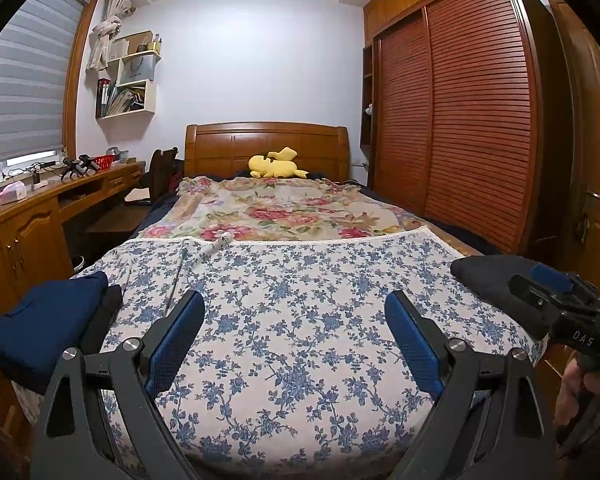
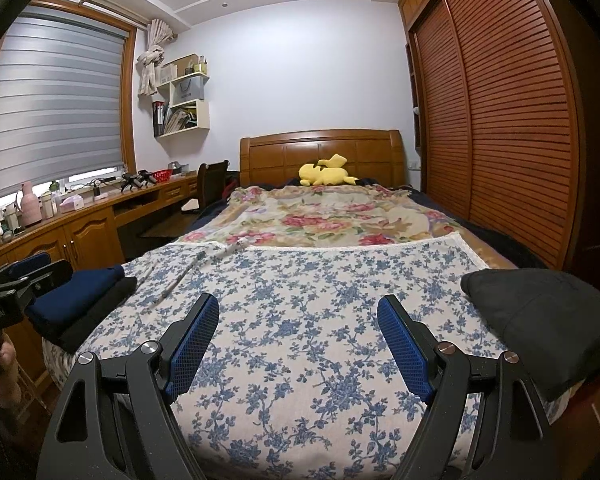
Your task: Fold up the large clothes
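Note:
A folded navy garment lies on a black one at the bed's near left corner; the stack also shows in the right wrist view. A black garment lies bunched at the near right corner, also visible in the left wrist view. My left gripper is open and empty above the blue-flowered cloth. My right gripper is open and empty above the same cloth. The right gripper's body shows at the right of the left wrist view, and the left gripper's body at the left of the right wrist view.
The bed carries a rose-patterned blanket and a yellow plush toy by the wooden headboard. A wooden desk with clutter runs along the left. A slatted wardrobe stands on the right.

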`<move>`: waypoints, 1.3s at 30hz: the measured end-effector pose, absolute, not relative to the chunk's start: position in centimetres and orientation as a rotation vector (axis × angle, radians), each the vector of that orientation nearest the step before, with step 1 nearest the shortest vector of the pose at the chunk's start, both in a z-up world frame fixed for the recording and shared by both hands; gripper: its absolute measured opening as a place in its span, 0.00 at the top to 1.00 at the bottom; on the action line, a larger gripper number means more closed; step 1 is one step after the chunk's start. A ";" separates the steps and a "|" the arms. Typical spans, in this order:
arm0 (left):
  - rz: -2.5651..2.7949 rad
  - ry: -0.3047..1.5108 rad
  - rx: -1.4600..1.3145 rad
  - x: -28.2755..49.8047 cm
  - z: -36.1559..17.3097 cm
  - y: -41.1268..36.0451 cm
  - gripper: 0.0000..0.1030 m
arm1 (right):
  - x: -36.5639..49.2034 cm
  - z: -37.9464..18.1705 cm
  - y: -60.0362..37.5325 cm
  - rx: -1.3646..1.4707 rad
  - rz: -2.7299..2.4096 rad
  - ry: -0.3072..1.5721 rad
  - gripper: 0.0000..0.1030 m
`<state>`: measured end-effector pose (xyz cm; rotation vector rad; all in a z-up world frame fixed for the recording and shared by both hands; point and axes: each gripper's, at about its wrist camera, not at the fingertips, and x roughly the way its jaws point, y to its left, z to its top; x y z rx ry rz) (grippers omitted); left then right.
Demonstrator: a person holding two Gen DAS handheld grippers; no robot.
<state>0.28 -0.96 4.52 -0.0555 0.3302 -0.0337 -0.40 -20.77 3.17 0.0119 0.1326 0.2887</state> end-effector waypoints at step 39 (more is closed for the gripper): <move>-0.031 0.335 -0.051 0.3 4.1 -1.1 0.11 | -0.5 3.2 -21.3 0.014 0.295 0.141 0.20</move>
